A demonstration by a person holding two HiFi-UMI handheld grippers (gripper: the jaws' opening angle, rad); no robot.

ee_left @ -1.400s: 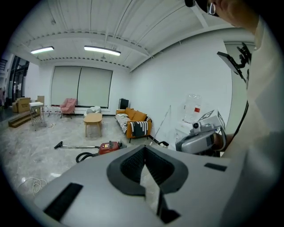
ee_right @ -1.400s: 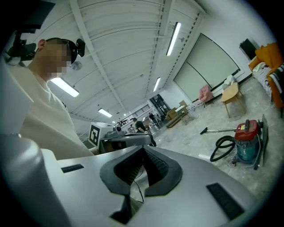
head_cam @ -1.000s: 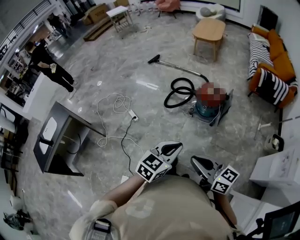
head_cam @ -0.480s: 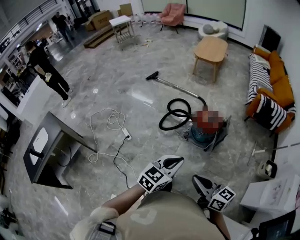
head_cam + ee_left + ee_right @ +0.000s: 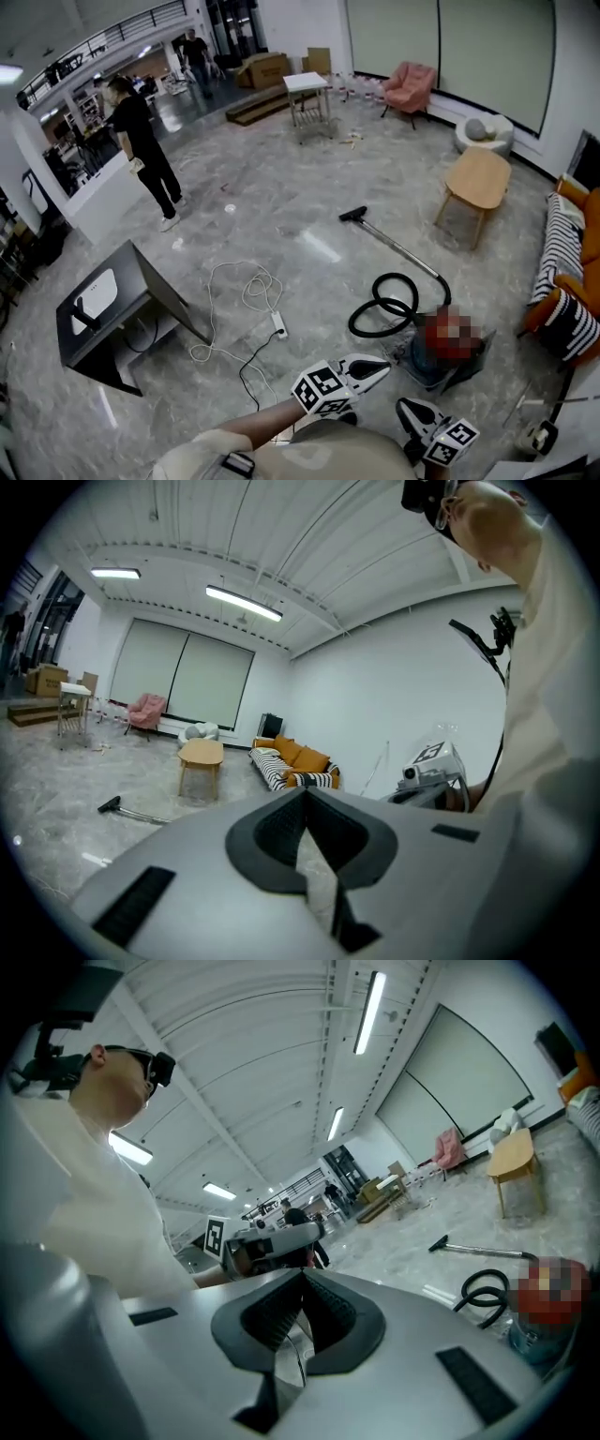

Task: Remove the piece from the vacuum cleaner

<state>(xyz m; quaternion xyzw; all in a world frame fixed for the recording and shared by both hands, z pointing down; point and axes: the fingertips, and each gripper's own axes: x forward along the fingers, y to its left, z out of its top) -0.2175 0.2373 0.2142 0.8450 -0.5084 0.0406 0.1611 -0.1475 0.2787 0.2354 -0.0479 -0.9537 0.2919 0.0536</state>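
the vacuum cleaner (image 5: 424,364) stands on the floor (image 5: 281,206), just ahead of the left hand-held gripper (image 5: 377,368) and the right hand-held gripper (image 5: 406,409). its hose (image 5: 382,306) coils at its left, the wand (image 5: 398,247) reaching beyond. a power strip (image 5: 278,325) lies further left, a low table (image 5: 478,176) behind, a sofa (image 5: 562,281) at the right.
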